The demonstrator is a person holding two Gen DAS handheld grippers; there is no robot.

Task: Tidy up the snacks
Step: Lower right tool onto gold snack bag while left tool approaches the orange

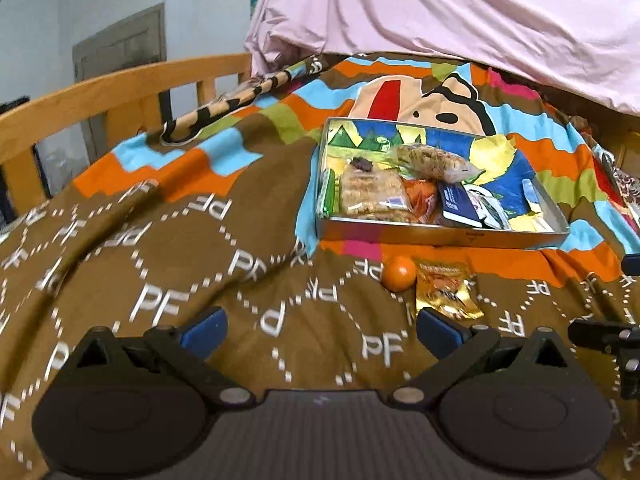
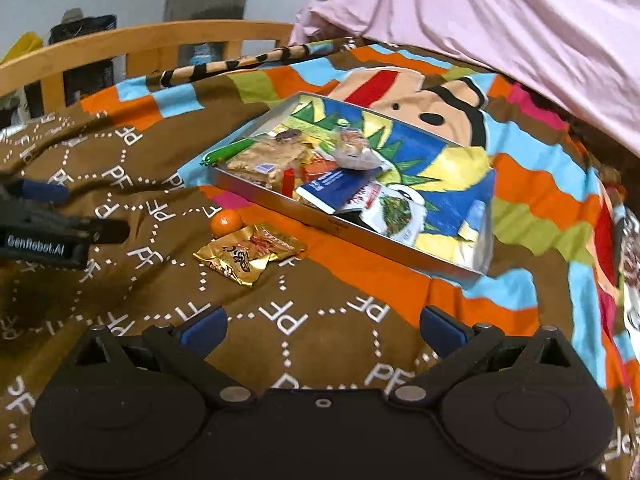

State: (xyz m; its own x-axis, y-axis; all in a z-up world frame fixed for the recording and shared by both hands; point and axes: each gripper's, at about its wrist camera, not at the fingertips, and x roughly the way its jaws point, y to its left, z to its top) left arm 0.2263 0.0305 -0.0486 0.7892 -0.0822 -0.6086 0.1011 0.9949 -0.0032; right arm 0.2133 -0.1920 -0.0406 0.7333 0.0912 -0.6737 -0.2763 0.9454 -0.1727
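Note:
A shallow silver box [image 1: 440, 236] [image 2: 476, 260] with a colourful painted floor lies on the bed and holds several snack packets, among them a cracker pack [image 1: 372, 196] [image 2: 264, 158] and a blue packet [image 1: 458, 204] [image 2: 336, 190]. In front of the box, on the blanket, lie a small orange [image 1: 399, 274] [image 2: 227, 223] and a gold snack packet [image 1: 446, 288] [image 2: 250, 254]. My left gripper [image 1: 320, 330] is open and empty, short of the orange. My right gripper [image 2: 322, 326] is open and empty, short of the gold packet. The left gripper's body also shows at the left edge of the right wrist view [image 2: 44, 236].
A brown and multicoloured blanket [image 1: 180, 264] [image 2: 328, 344] covers the bed. A wooden bed rail [image 1: 100, 92] [image 2: 132, 46] runs along the far left. A pink sheet [image 1: 460, 12] [image 2: 500, 20] hangs behind the box. A striped strap [image 1: 224, 104] lies near the rail.

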